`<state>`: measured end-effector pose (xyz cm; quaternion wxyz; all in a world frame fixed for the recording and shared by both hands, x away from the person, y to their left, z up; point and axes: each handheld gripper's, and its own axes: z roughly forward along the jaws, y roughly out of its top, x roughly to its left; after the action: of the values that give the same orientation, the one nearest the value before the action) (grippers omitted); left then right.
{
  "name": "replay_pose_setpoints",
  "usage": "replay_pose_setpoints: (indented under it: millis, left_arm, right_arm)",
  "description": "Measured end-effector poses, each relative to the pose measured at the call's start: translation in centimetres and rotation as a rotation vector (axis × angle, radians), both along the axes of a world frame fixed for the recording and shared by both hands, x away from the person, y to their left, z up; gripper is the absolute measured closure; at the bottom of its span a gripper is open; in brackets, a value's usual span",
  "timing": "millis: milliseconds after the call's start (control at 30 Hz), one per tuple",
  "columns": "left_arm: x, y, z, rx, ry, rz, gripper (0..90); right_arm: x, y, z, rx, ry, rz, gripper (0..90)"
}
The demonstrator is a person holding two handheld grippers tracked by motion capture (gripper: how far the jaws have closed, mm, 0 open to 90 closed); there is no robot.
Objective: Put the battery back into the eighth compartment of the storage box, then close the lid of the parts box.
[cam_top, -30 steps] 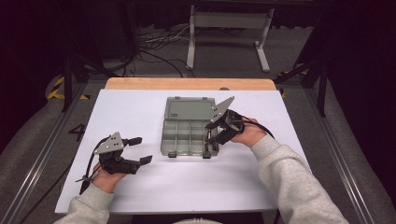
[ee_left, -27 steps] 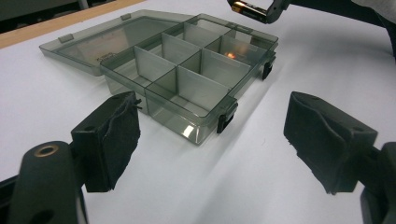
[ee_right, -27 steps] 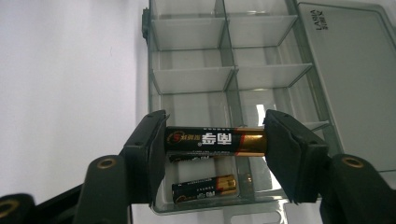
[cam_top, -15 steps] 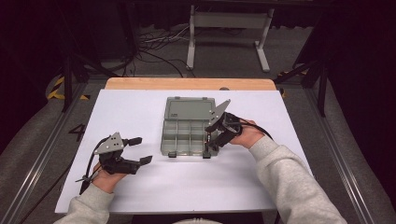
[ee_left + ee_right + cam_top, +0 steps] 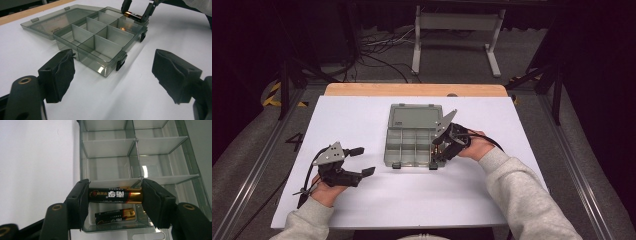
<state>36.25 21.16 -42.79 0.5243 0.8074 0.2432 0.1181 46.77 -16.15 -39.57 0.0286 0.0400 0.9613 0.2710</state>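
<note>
A black-and-gold battery point(image 5: 115, 195) hangs level above the open grey organizer box point(image 5: 160, 152); a second battery point(image 5: 115, 216) lies in its end compartment.

A table point(image 5: 362, 210) with a white top carries everything, and a strip of bare wood runs along its far edge. A clear grey compartment box point(image 5: 412, 147) lies flat on the white surface a little right of centre, its lid point(image 5: 414, 116) folded open and resting flat on the table on the far side, its two dark latches at the near edge. The left gripper point(image 5: 359, 161) rests on the near-left part of the tabletop, well apart from the box.
</note>
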Motion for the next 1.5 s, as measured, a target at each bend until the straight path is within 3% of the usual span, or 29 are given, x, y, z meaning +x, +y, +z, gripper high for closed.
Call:
replay_pose_setpoints:
  millis: [533, 733, 900, 1067, 1167, 1367, 1500]
  left_arm:
    - [0.1, 0.0, 0.0, 0.005, -0.007, -0.002, 18.8]
    - [0.2, -0.1, -0.1, 0.001, 0.001, -0.001, 18.8]
    - [0.6, -0.1, -0.1, 0.002, 0.004, 0.015, 21.9]
    - [1.2, 0.0, 0.5, 0.023, 0.024, 0.029, 43.2]
    - [1.6, -0.1, 0.9, 0.029, 0.012, 0.034, 52.8]
    - [2.6, -0.4, 1.5, 0.057, 0.052, 0.042, 84.0]
    - [3.5, -0.6, 1.9, 0.096, 0.071, 0.059, 89.4]
  right_arm:
    - [0.0, 0.0, -0.4, -0.013, 0.005, 0.002, 41.0]
    - [0.0, -0.1, -0.3, -0.010, 0.005, -0.006, 36.9]
    - [-0.3, -0.8, 0.4, 0.004, 0.002, -0.044, 56.0]
    - [-0.9, -2.2, 1.9, 0.049, -0.020, -0.151, 81.2]
    - [-1.3, -2.8, 2.6, 0.079, -0.027, -0.187, 87.2]
    - [-1.9, -3.8, 3.9, 0.108, -0.049, -0.268, 90.0]
    - [-1.7, -4.2, 4.1, 0.126, -0.050, -0.316, 90.0]
